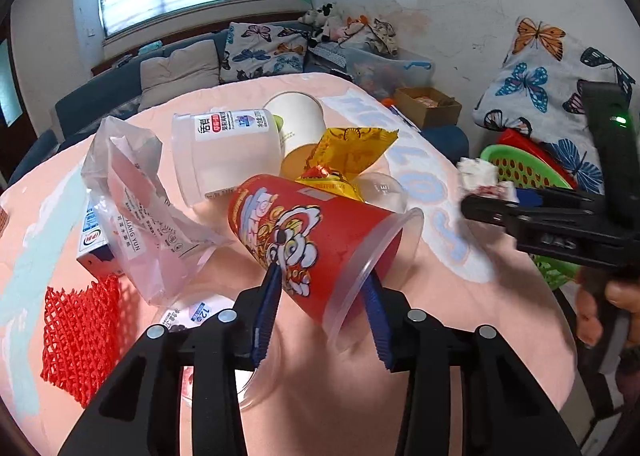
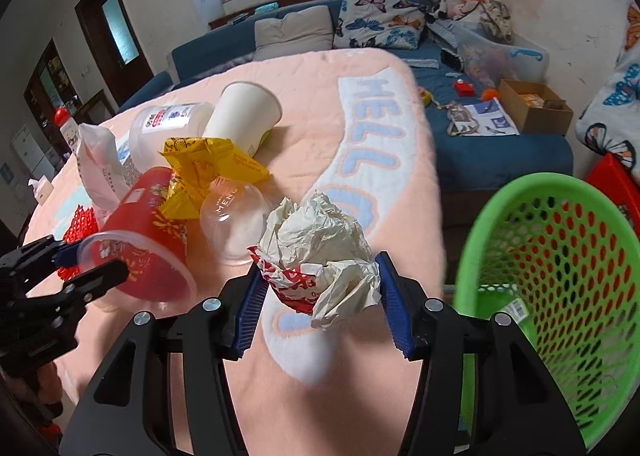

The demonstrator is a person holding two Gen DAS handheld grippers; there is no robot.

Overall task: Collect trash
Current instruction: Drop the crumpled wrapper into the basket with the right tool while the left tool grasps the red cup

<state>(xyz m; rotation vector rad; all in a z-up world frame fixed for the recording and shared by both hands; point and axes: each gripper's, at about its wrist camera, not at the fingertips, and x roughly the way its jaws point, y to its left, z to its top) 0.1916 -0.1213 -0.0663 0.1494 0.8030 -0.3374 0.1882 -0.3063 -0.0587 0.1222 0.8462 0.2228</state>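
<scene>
My left gripper [image 1: 322, 276] is shut on a red printed plastic cup [image 1: 316, 232] lying on its side on the pink table cover; it also shows in the right wrist view [image 2: 140, 240]. My right gripper [image 2: 320, 268] is shut on a crumpled white-and-red paper ball [image 2: 320, 244], held above the table's right edge beside the green mesh basket [image 2: 560, 276]. In the left wrist view the right gripper [image 1: 496, 196] holds the paper ball [image 1: 480, 176] in front of the basket [image 1: 524, 168].
On the table lie a yellow wrapper [image 1: 348, 152], white paper cup [image 1: 298, 116], clear tub [image 1: 224, 152], clear dome lid [image 2: 236, 216], plastic bag [image 1: 136, 208], milk carton [image 1: 94, 240] and red mesh [image 1: 80, 332]. A sofa and a cardboard box [image 2: 532, 104] stand behind.
</scene>
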